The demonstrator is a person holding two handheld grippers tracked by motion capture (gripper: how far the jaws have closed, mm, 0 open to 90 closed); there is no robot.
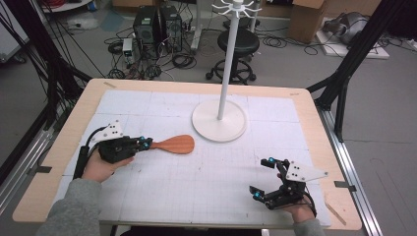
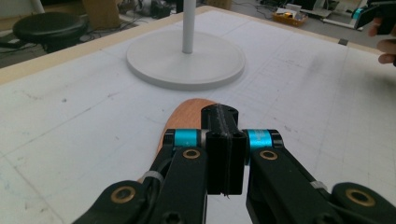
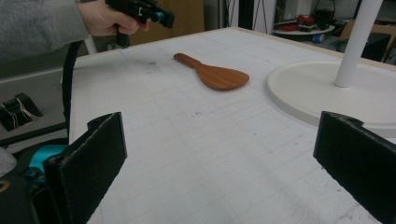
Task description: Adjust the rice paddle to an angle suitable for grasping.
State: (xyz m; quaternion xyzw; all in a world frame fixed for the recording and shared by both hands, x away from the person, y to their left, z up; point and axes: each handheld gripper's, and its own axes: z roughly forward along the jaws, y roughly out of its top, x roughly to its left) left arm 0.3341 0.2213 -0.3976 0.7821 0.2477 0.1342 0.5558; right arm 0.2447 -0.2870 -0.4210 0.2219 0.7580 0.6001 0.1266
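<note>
A brown wooden spatula (image 1: 173,144) lies flat on the white gridded mat, blade toward the white stand. My left gripper (image 1: 146,142) hovers just behind its handle end, jaws shut together with nothing between them. In the left gripper view the shut jaws (image 2: 223,126) point over the spatula blade (image 2: 184,116). From the right gripper view the spatula (image 3: 215,74) rests free on the mat, and the left gripper (image 3: 159,16) is raised behind its handle. My right gripper (image 1: 262,177) sits near the front right of the table, jaws wide open and empty (image 3: 224,163).
A white stand with a round base (image 1: 219,127) and a tall pole (image 1: 225,73) rises at the table's back centre; its base (image 2: 187,63) lies just beyond the spatula. Wooden table edge (image 1: 314,128) frames the mat. Stool, cables and boxes sit on the floor beyond.
</note>
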